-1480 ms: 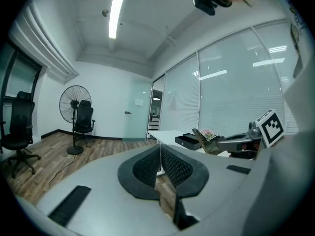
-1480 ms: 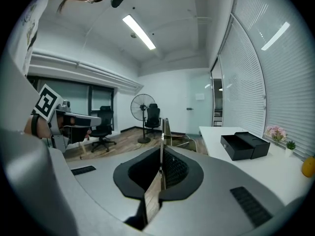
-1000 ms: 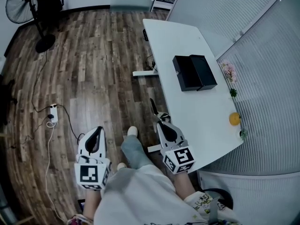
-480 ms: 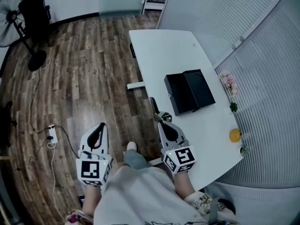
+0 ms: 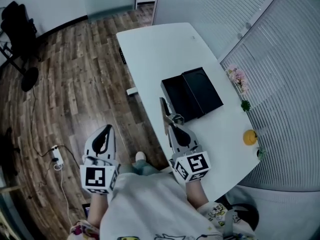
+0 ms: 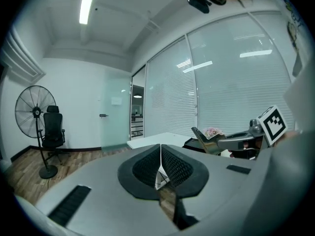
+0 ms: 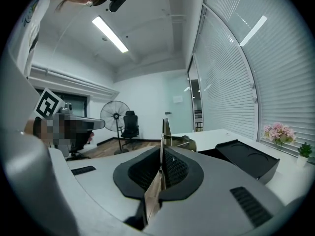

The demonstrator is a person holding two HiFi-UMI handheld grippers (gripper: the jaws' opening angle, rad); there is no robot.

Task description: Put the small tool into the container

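The container is a black open box (image 5: 192,95) lying on the white table (image 5: 160,49); the right gripper view shows the box (image 7: 246,159) at the right. My right gripper (image 5: 176,129) is shut on the small tool (image 5: 165,111), a thin dark blade with a metal part. The tool (image 7: 164,132) sticks out ahead of the shut jaws, its tip just short of the box's near edge. My left gripper (image 5: 105,131) hangs over the wooden floor left of the table, shut with nothing in it. In the left gripper view the left gripper (image 6: 160,159) has its pads together.
An orange ball (image 5: 250,137), pink flowers (image 5: 236,77) and a small plant (image 5: 245,105) stand along the table's right edge by the blinds. A power strip (image 5: 56,156) with cables lies on the floor at the left. A fan base (image 5: 29,78) and chair (image 5: 17,24) stand far left.
Both grippers have been carried forward towards the table. The black box now lies just beyond the tool's tip, and the right gripper is over the table's edge.
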